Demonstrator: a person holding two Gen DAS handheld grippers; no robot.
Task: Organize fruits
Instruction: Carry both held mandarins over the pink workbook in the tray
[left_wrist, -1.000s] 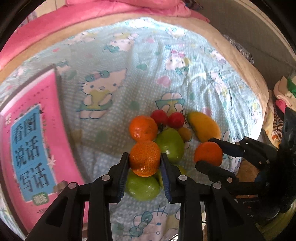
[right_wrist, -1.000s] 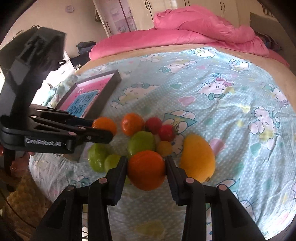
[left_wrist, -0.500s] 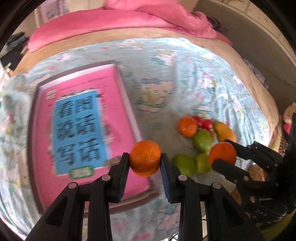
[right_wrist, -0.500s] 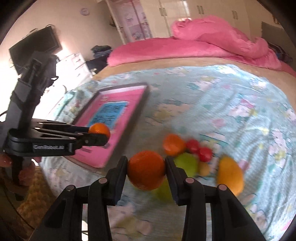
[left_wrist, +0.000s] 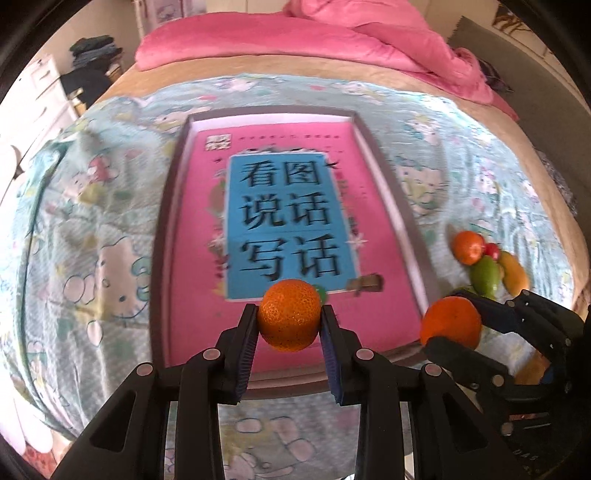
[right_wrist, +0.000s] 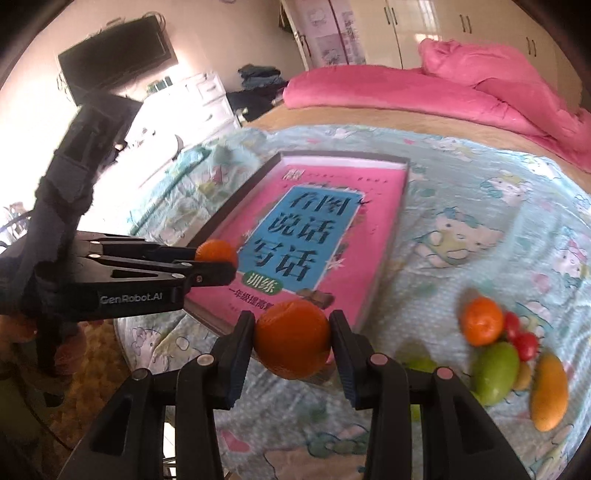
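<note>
My left gripper (left_wrist: 289, 325) is shut on a small orange (left_wrist: 289, 319) and hangs over the near end of a shallow tray (left_wrist: 419, 273) lined with a pink and blue book cover. My right gripper (right_wrist: 291, 341) is shut on a bigger orange (right_wrist: 292, 339) just off the tray's (right_wrist: 221, 214) near right corner. Each gripper also shows in the other view, the right gripper (left_wrist: 452, 326) with its orange (left_wrist: 451, 322), the left gripper (right_wrist: 218, 264) with its orange (right_wrist: 216, 251). Left on the sheet are an orange (right_wrist: 483, 320), red tomatoes (right_wrist: 524, 341), a green mango (right_wrist: 496, 372) and a yellow mango (right_wrist: 549, 391).
The tray lies on a bed with a pale blue cartoon-cat sheet (left_wrist: 92, 236). A pink quilt (left_wrist: 332, 40) is bunched at the far side. The bed's edge runs close below both grippers. White drawers (right_wrist: 192, 96) and a dark screen (right_wrist: 114, 51) stand beyond the bed.
Both grippers have carried their oranges left, away from the fruit pile and to the tray. The pile now sits far right in both views. The grips have not changed.
</note>
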